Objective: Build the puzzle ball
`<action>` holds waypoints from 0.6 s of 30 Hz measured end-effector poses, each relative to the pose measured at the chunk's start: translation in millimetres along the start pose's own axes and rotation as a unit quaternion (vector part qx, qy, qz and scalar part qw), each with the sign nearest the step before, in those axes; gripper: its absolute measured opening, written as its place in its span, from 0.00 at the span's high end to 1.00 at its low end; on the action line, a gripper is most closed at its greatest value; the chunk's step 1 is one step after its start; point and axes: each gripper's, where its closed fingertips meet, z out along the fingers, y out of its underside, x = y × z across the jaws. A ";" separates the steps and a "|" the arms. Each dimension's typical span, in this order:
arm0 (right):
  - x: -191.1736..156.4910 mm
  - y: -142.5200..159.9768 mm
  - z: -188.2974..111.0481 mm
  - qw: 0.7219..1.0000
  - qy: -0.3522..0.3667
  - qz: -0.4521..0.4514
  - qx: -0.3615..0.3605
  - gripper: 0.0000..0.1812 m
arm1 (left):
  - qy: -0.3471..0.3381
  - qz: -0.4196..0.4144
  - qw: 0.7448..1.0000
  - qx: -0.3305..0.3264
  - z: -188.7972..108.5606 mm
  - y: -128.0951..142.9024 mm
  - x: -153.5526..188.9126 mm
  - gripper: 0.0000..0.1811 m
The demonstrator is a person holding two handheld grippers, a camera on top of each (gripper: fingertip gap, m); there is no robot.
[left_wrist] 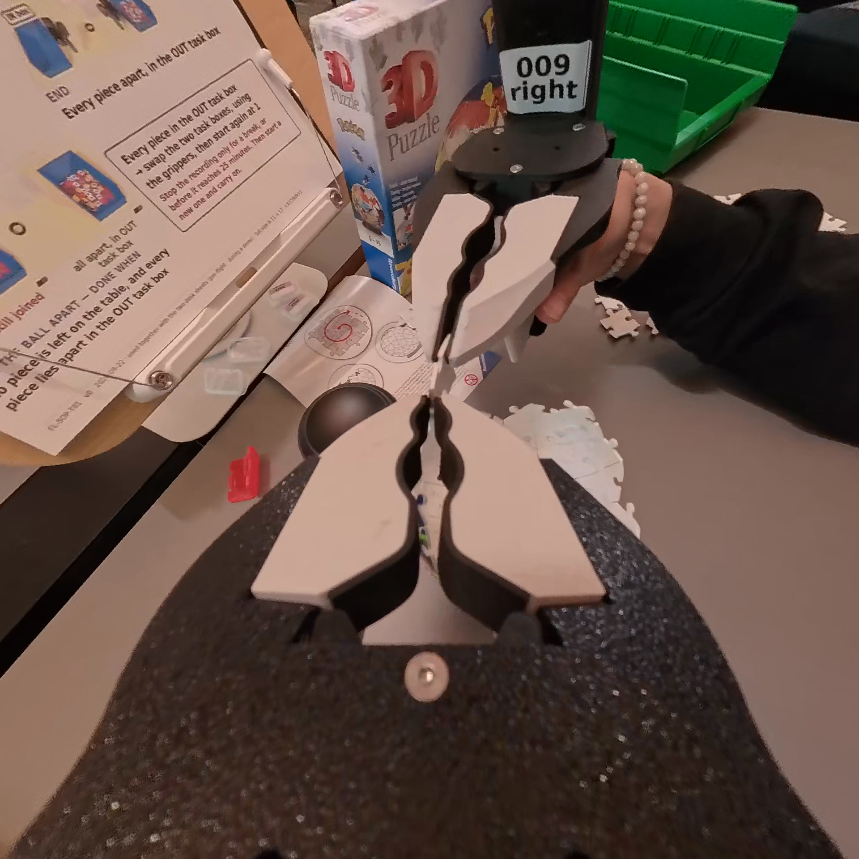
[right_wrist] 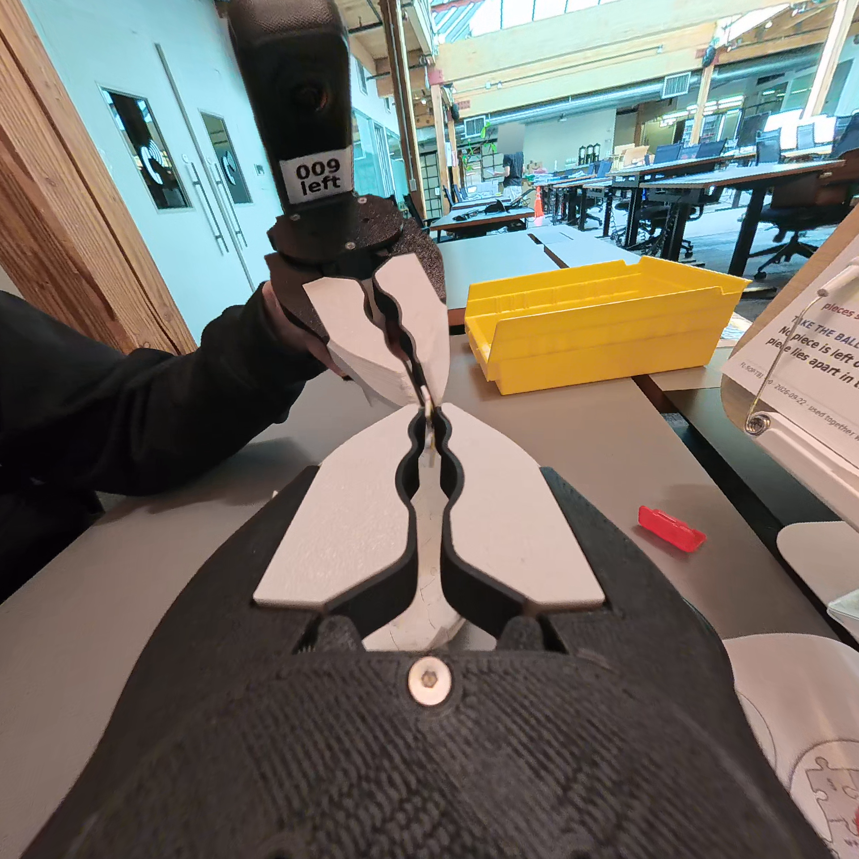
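A: Left wrist view first. Surface?

B: Flat grey matte tabletop (left_wrist: pixel 697 581). At one o'clock, a flat white patch of joined puzzle pieces (left_wrist: pixel 571 446), white side up. Farther out at two o'clock, loose white puzzle pieces (left_wrist: pixel 618 320) beside a black sleeve.

A: Grippers?

B: Left gripper (left_wrist: pixel 430 404) low and central, jaws almost together, clamped on a thin edge-on puzzle section (left_wrist: pixel 425 506). Right gripper (left_wrist: pixel 441 358) at twelve o'clock, tip to tip with it, jaws pinched on something thin and white. Held by a hand (left_wrist: pixel 581 269) wearing a pale bead bracelet (left_wrist: pixel 634 209).

A: Leftward?

B: Glossy black dome stand (left_wrist: pixel 339 418) at eleven o'clock, small red plastic clip (left_wrist: pixel 244 474) at ten. Behind the dome, an unfolded paper leaflet with diagrams (left_wrist: pixel 362 334). Tall blue-and-white cardboard puzzle box (left_wrist: pixel 395 139) upright at twelve, green plastic bin (left_wrist: pixel 697 93) at one. Printed instruction sheet on a white stand (left_wrist: pixel 139 162) filling ten to eleven.

A: Right wrist view?

B: Same grey tabletop (right_wrist: pixel 581 441). Right gripper (right_wrist: pixel 430 413) central, jaws nearly closed on a curved white strip of joined puzzle pieces (right_wrist: pixel 427 581) running back between them. Left gripper (right_wrist: pixel 425 395) at twelve o'clock, tips meeting, jaws close together. Yellow plastic bin (right_wrist: pixel 595 325) at one o'clock, red clip (right_wrist: pixel 671 527) at three.

A: Room?

B: Open office beyond: rows of dark desks and chairs at one to two o'clock, pale timber beams overhead, an orange cone (right_wrist: pixel 538 209) far off. Glazed doors and wood panelling at ten o'clock.
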 end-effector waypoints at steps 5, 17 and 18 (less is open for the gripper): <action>-1.0 4.9 -1.5 1.000 -0.004 -0.005 -0.013 0.98 | 0.003 0.000 1.000 -0.009 -0.1 2.4 -0.4 0.99; -6.5 26.9 0.0 0.983 0.020 -0.132 -0.129 0.91 | 0.024 0.037 0.991 -0.130 -1.2 35.9 9.1 0.99; -7.8 29.6 2.0 0.981 0.018 -0.137 -0.137 0.91 | 0.023 0.039 0.990 -0.135 -0.8 37.5 9.0 0.99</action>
